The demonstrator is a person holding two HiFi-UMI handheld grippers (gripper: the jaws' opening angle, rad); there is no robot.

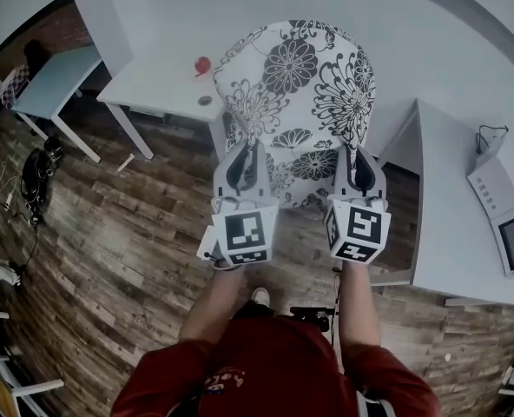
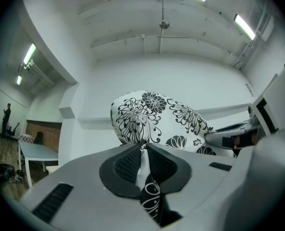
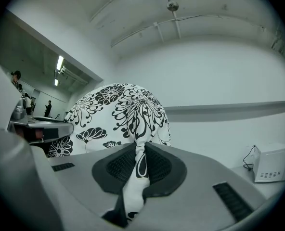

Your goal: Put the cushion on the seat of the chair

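Note:
A round white cushion (image 1: 296, 102) with black flower print hangs in the air between both grippers, above the wooden floor. My left gripper (image 1: 242, 170) is shut on its near left edge, with fabric (image 2: 145, 177) pinched between the dark pads. My right gripper (image 1: 359, 170) is shut on the near right edge, and a fold of cloth (image 3: 135, 177) runs between its pads. The cushion (image 2: 152, 117) bulges up beyond the left jaws, and the cushion (image 3: 123, 112) fills the middle of the right gripper view. No chair seat shows in any view.
A white table (image 1: 161, 50) stands behind the cushion with a small red object (image 1: 202, 64) on it. Another white table (image 1: 461, 207) at the right carries a white appliance (image 1: 504, 220). A pale blue table (image 1: 53, 81) is far left. Cables (image 1: 36, 176) lie on the floor.

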